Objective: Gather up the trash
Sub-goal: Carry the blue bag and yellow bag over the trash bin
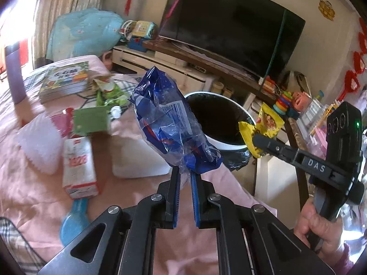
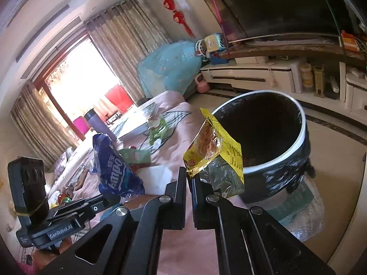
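- The left tongs (image 1: pixel 185 174) are clamped on the bottom edge of a crumpled blue wrapper (image 1: pixel 169 123), which stands up tall from the blue pads.
- From the other side, that same blue wrapper (image 2: pixel 115 171) shows white lettering and sticks up out of the left tongs (image 2: pixel 110 200), low at the left.
- The right tongs (image 2: pixel 189 174) are pinched shut on the lower corner of a yellow noodle packet (image 2: pixel 216 151); the packet rises and leans to the right, with its shiny inside showing near the bottom.
- In the left camera the right tongs (image 1: pixel 254 141) come in from the right, held by a hand (image 1: pixel 321 226), with the yellow noodle packet (image 1: pixel 263 126) at their tip.
- A round trash bin (image 2: pixel 296 142) with a white rim and a black liner stands on the floor just beside the yellow packet; its mouth is open and dark.
- Seen from the left, the trash bin (image 1: pixel 231 146) sits between the two held wrappers, behind the blue one.
- Both tongs are above a pink cloth (image 1: pixel 128 197) spread over a low surface.
- More litter lies on the cloth at the left: a white and red carton (image 1: pixel 79 167), a green box (image 1: pixel 93 121), a white ridged plastic tray (image 1: pixel 39 146) and green wrappers (image 1: pixel 110 91).
- A book (image 1: pixel 65 80) lies further back on it.
- A large dark television (image 1: pixel 231 23) stands on a long unit along the wall.
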A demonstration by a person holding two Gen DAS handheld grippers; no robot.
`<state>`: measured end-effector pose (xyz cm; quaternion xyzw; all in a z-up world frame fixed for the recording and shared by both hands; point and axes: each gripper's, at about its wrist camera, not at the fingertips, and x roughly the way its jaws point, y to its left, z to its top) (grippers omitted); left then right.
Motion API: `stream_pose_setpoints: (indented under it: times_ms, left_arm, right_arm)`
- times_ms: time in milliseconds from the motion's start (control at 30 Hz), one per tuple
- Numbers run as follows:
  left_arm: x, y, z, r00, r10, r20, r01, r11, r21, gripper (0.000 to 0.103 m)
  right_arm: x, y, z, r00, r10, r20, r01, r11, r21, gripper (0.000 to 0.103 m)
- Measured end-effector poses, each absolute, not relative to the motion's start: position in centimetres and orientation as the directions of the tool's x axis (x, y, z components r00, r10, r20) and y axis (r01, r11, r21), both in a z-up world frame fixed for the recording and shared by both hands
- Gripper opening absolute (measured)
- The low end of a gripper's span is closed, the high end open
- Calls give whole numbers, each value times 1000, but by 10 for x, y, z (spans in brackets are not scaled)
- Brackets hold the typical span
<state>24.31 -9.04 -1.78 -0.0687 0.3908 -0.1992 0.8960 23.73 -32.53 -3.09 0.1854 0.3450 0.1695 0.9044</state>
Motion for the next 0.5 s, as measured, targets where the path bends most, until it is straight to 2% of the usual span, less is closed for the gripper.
stream_pose_setpoints:
  times_ms: [500]
  left_arm:
    - [308, -147, -18, 568, -436, -698, 376, 892, -251, 8]
  right_arm:
    - [280, -359, -34, 690, 423, -588, -138, 873, 467, 4]
